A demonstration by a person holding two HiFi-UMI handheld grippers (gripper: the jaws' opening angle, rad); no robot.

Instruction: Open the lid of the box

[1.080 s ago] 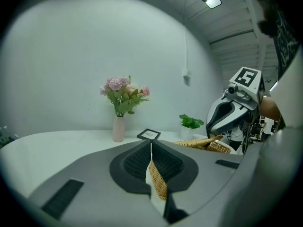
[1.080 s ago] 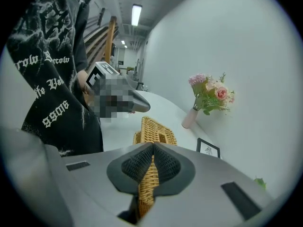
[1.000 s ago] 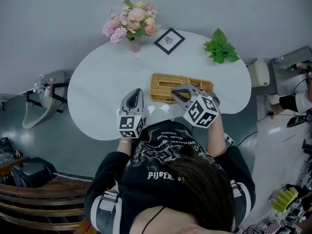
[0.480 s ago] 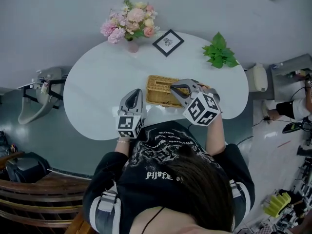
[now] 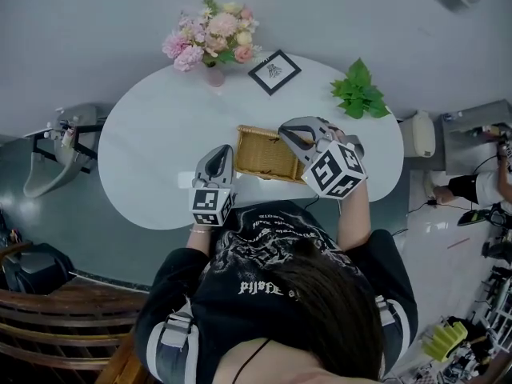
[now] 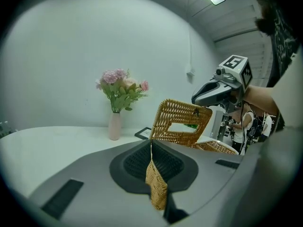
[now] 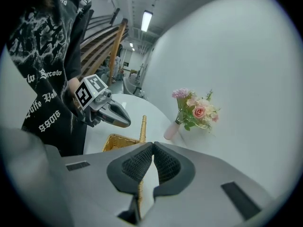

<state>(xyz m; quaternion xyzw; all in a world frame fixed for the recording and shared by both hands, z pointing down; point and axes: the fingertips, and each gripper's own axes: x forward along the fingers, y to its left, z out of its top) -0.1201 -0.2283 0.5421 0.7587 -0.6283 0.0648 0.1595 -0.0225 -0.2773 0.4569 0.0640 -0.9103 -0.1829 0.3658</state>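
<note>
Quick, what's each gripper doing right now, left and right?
Left gripper: shut on the wicker box, at its wall.
Right gripper: shut on the edge of the raised lid.

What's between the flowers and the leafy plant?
A small picture frame stands between the flowers and the plant. The head view shows it.

White rounded table [image 5: 152,158] stands by a pale wall [image 6: 71,46], strip light [image 7: 146,20] overhead.
</note>
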